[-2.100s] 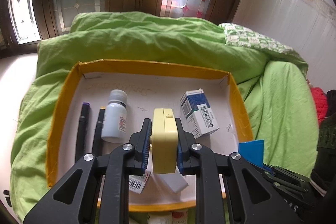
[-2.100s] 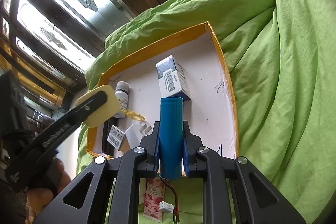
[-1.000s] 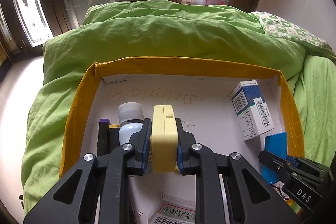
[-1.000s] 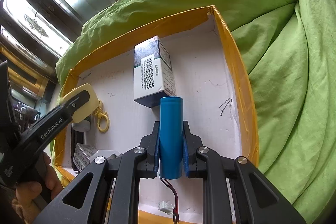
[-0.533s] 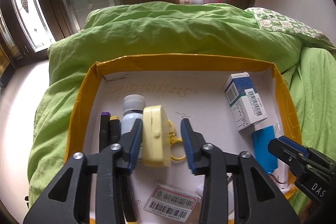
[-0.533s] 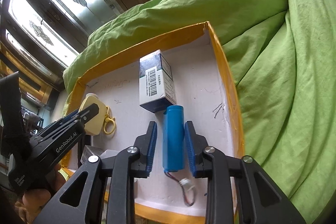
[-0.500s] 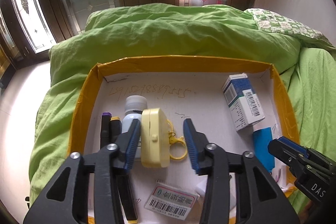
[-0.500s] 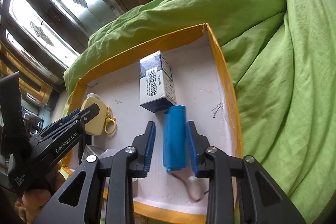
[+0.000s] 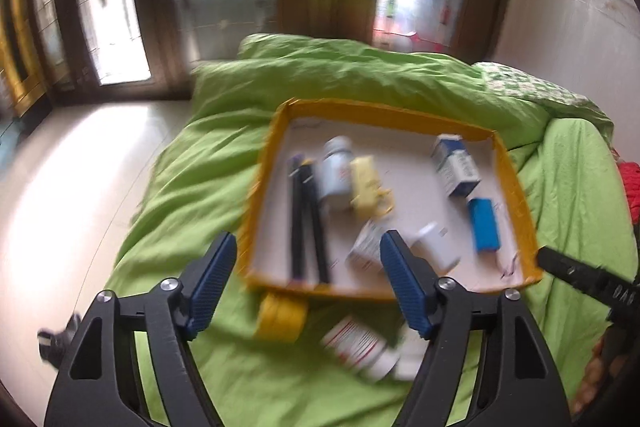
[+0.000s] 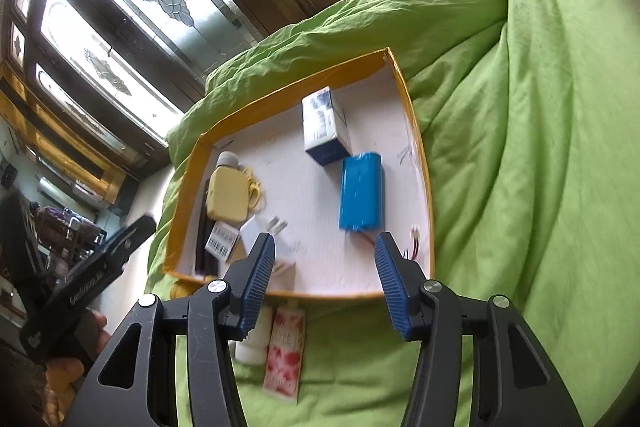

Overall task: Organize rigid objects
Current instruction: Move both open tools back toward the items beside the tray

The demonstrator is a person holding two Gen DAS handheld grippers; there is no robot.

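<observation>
A: Gripper status?

B: Left gripper [image 9: 308, 283] spread wide, holding nothing, above the tray's near-left corner. Right gripper [image 10: 325, 281] also wide apart and empty, over the tray's near edge.

A: Where's the stuff?

B: All in the yellow-rimmed tray [image 10: 412, 107] on the green duvet [image 10: 520, 147]. Blue battery pack [image 10: 360, 191] lies flat near the right edge, leads toward the near edge. White-and-blue box [image 10: 325, 125] just beyond it. Yellow tape measure [image 10: 228, 197] near the left edge, beside the white bottle [image 9: 335, 169] and two dark markers [image 9: 306, 219]. White charger plug [image 9: 434, 247] and a barcoded box [image 10: 222, 239] near the near edge.

A: Outside the tray?

B: Pink floral packet [image 10: 285, 351], white bottle with red label [image 9: 360, 347], roll of yellow tape [image 9: 280, 317], all on the duvet just off the near edge. Left view is motion-blurred.
</observation>
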